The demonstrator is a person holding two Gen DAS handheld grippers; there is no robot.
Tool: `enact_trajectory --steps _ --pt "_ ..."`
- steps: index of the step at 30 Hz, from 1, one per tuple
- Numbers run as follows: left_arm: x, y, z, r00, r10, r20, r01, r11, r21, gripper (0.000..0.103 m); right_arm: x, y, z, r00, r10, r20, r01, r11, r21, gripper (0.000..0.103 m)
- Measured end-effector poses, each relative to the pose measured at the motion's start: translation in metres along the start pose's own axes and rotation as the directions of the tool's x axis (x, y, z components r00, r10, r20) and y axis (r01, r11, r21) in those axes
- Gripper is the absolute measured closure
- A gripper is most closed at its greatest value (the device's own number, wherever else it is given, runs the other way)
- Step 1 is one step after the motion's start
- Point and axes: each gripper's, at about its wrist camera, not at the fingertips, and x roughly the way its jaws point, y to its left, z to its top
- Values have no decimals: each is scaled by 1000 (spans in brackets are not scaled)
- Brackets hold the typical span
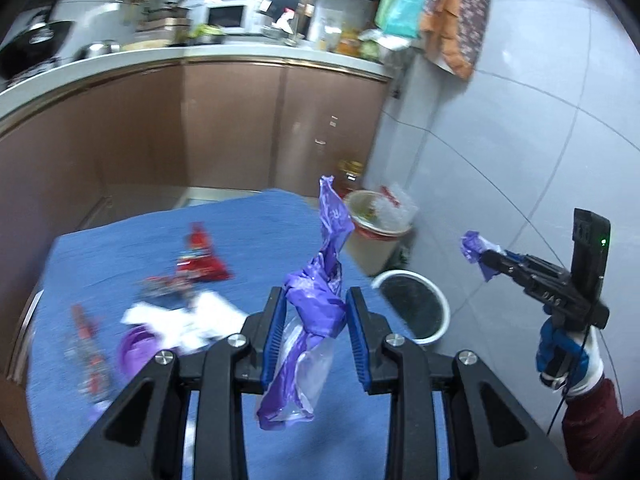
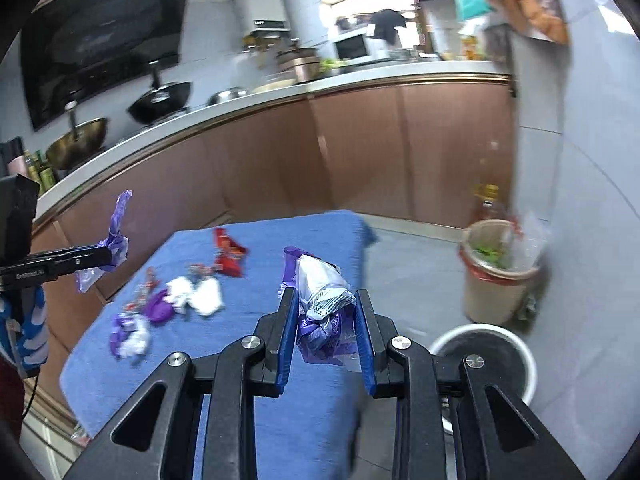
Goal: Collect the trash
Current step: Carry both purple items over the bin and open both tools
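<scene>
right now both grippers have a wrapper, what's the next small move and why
Probably carry both over the white bin and open there. The left gripper is shut on a purple wrapper, the right gripper on a purple-and-white wrapper, both above the blue cloth.

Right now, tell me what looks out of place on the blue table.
Litter is strewn over the blue table: red wrappers, white tissues and purple scraps. Each gripper, left and right, holds a purple wrapper. The white bin looks empty.
</scene>
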Motion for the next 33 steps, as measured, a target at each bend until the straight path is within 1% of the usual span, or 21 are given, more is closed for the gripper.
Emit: enact_trajectory --steps 2,5,7,11,14,19,22,24,25,26,27,30,33 --pt "29 -24 10 998 -49 -32 50 999 10 74 1 -16 -4 999 -39 -3 39 999 14 75" --pt "73 -60 22 992 -97 -80 101 994 36 74 6 -49 -11 994 -109 -21 110 993 45 75" --pt "102 -82 29 985 -129 -117 135 990 44 74 11 -66 -17 989 -141 -36 143 987 67 75" --pt "170 -124 39 963 -178 -202 191 981 45 74 32 -114 -33 976 -196 -94 208 968 139 75" --pt "222 -148 40 945 -195 -264 210 977 27 74 51 -137 -43 963 -230 -140 251 954 162 75" --pt "287 -170 41 925 -201 -323 212 977 -4 73 87 -176 -57 934 -282 -217 321 932 167 75" --pt "320 -179 41 909 -209 -362 214 976 -28 72 105 -196 -64 921 -299 -251 347 921 175 74" --pt "338 -182 42 900 -212 -381 212 976 -42 70 115 -206 -67 912 -310 -267 362 916 175 73" --pt "349 -184 42 893 -216 -395 213 976 -54 65 120 -212 -69 908 -316 -275 370 912 176 67" --pt "356 -185 42 889 -220 -402 212 975 -63 60 126 -218 -71 902 -319 -289 379 908 180 63" --pt "361 -187 41 887 -222 -405 212 975 -69 58 129 -221 -72 900 -322 -295 384 905 184 58" --pt "367 -188 39 885 -224 -408 210 974 -80 57 132 -228 -77 891 -330 -312 401 894 200 56" --pt "361 -185 36 888 -224 -402 210 975 -79 57 128 -228 -80 891 -329 -312 402 891 210 54"
